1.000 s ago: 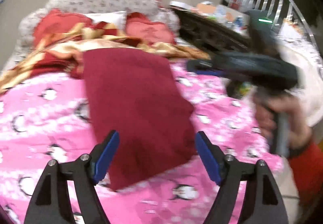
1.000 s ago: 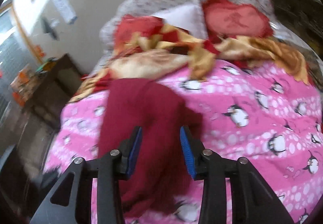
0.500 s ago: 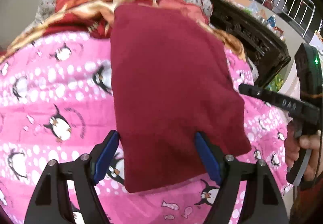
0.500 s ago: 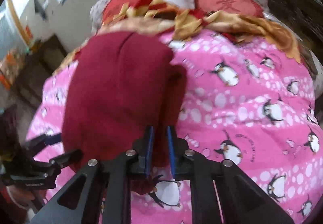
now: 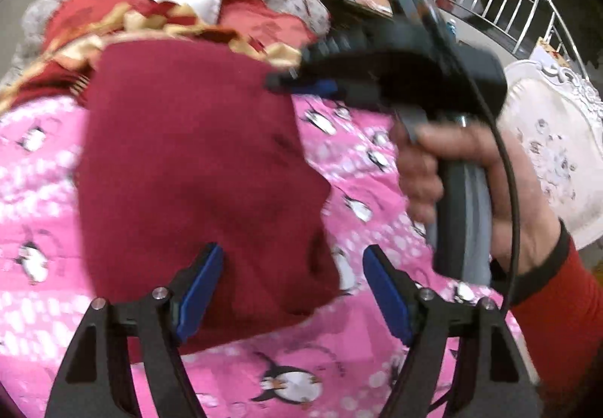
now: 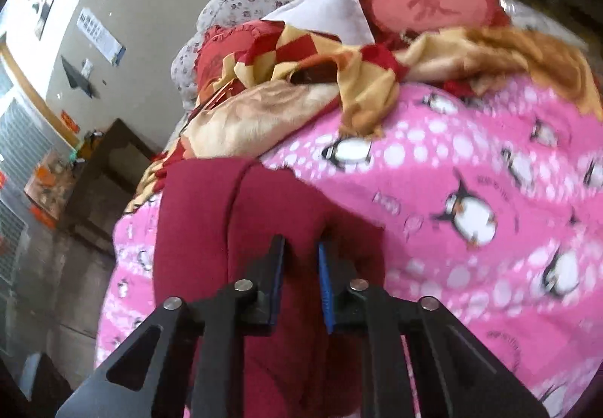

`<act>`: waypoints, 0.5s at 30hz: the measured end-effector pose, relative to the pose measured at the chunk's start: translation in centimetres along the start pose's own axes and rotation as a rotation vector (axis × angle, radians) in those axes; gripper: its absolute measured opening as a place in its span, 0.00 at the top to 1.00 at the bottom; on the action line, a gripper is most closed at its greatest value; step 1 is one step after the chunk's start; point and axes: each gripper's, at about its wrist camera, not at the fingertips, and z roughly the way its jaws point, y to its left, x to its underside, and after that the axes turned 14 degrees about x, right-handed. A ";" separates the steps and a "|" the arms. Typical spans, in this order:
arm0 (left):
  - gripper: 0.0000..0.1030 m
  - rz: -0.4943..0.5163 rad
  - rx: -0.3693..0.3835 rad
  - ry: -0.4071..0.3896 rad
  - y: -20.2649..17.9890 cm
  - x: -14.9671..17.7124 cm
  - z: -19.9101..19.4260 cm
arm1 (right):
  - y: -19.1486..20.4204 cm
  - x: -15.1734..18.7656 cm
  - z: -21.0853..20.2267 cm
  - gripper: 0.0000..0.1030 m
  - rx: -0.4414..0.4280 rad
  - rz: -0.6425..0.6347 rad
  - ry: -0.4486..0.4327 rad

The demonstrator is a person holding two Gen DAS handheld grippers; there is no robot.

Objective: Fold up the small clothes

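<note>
Dark red garment (image 5: 196,169) lies on pink penguin bedcover (image 5: 361,161). Left tool (image 5: 290,282) spread wide over its near edge; right tool (image 6: 299,259) pinching its fabric.

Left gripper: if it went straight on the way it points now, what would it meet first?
Most likely the dark red cloth on the pink blanket. The left gripper is open, and the cloth's near edge already lies between its fingers. Depth is hard to judge here.
</note>
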 end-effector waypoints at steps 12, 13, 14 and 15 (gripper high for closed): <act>0.34 -0.031 0.046 0.078 0.3 0.8 2.9 | 0.3 0.1 3.7 0.76 0.211 -0.170 -0.011; 0.34 -0.031 0.045 0.077 0.3 0.8 2.6 | 0.0 0.1 3.0 0.74 0.195 -0.152 -0.016; 0.34 -0.032 0.050 0.073 0.2 0.9 1.8 | -0.2 0.0 2.2 0.69 0.171 -0.131 -0.019; 0.34 -0.033 0.056 0.067 0.4 1.0 1.0 | -0.4 0.2 1.3 0.67 0.143 -0.113 -0.019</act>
